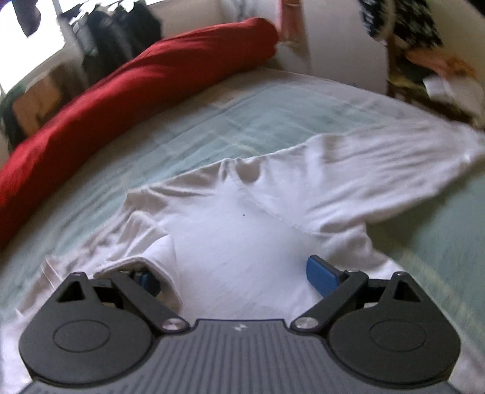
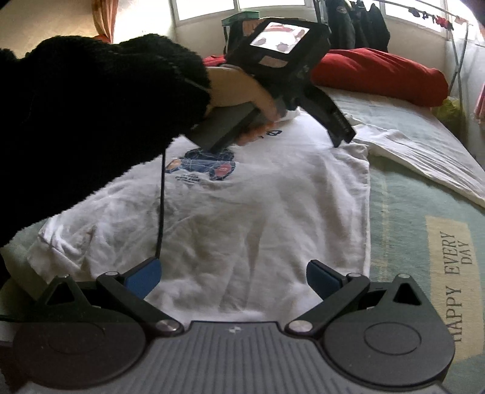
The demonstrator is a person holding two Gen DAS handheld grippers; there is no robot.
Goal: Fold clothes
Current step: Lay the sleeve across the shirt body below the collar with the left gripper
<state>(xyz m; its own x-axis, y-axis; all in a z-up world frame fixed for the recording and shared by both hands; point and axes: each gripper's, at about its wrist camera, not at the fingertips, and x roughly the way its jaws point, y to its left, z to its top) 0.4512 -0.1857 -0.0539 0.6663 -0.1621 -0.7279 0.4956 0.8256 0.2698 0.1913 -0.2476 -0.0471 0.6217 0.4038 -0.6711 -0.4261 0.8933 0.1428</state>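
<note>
A white long-sleeved shirt (image 1: pixel 242 218) lies spread on the bed, one sleeve (image 1: pixel 363 169) stretched out to the right. My left gripper (image 1: pixel 233 277) hovers low over its upper part, open wide. A fold of white cloth partly covers its left blue pad (image 1: pixel 145 277), while the right pad is bare. In the right wrist view the shirt (image 2: pixel 242 218) shows a blue printed picture (image 2: pixel 206 166). My right gripper (image 2: pixel 232 280) stands open over the hem, with nothing between its pads. A hand (image 2: pixel 239 91) in a black fuzzy sleeve holds the left gripper near the collar.
A long red bolster (image 1: pixel 136 91) (image 2: pixel 379 72) lies along the far side of the bed. The pale green sheet (image 2: pixel 409 212) carries a "HAPPY EVERY DAY" label (image 2: pixel 454 272). Dark clothes hang on a rack (image 2: pixel 357 27) by the window. A patterned pile (image 1: pixel 424 60) sits at the bed's end.
</note>
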